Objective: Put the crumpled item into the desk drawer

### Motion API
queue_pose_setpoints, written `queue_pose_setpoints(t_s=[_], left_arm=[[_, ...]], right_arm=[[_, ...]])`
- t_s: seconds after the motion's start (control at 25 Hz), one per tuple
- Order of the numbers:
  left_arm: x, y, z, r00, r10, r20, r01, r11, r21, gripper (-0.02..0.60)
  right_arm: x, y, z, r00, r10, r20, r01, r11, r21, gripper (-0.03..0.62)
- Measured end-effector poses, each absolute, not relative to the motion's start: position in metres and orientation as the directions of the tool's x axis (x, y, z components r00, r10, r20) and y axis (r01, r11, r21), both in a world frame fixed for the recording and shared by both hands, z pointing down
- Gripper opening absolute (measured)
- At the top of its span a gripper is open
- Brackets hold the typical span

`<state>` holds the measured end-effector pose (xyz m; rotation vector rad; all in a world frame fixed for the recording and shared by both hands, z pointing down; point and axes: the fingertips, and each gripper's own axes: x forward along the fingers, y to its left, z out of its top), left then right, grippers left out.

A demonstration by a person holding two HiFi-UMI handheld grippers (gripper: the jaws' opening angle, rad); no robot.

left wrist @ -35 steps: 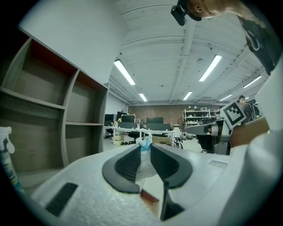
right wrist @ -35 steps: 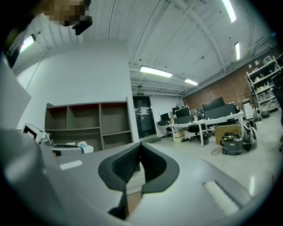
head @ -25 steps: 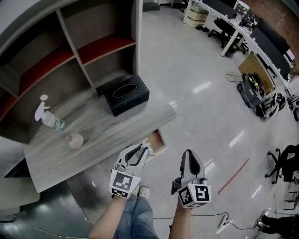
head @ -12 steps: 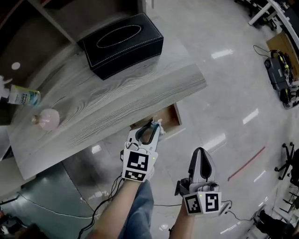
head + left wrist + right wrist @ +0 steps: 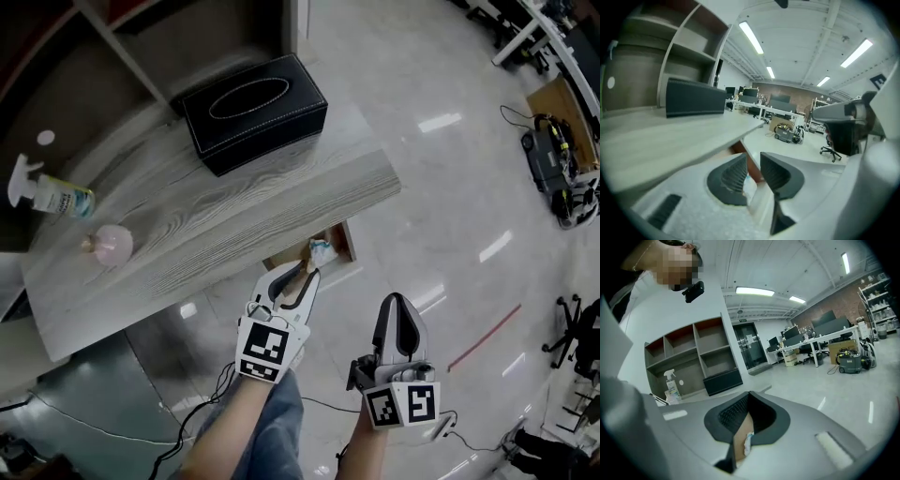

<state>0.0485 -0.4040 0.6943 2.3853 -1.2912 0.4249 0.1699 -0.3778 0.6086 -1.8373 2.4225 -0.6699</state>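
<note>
Crumpled item (image 5: 321, 250): a pale wad lying in the open drawer (image 5: 348, 242), just beyond the left gripper's tips. Grey wood-grain desk (image 5: 234, 216) carries a black tissue box (image 5: 255, 111); the drawer projects below its front edge. Left gripper (image 5: 307, 275): jaws opening, the wad seen through the gap, not pinched. Right gripper (image 5: 395, 299): jaws pressed together, holding nothing, over the floor. Spray bottle (image 5: 49, 194) stands at the desk's far left.

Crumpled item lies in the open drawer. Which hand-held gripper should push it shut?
Left, probably: the left hand-held gripper, jaws opening and empty, is at the front of the drawer; the right hand-held gripper, shut, hangs farther back.
</note>
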Motion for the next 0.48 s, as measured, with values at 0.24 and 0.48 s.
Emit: queue_pose_setpoints(t_s=[0.24, 0.48], left_arm=[[0.047, -0.420, 0.543, 0.538, -0.811, 0.229, -0.843, -0.524, 0.124, 0.008], [0.034, -0.427, 0.379, 0.531, -0.847, 0.032, -0.848, -0.530, 0.021, 0.002]], right_arm=[[0.179, -0.386, 0.501, -0.298, -0.948, 0.116, -0.919, 0.252, -0.305, 0.012], [0.182, -0.382, 0.376, -0.301, -0.953, -0.031, -0.920, 0.298, -0.254, 0.011]])
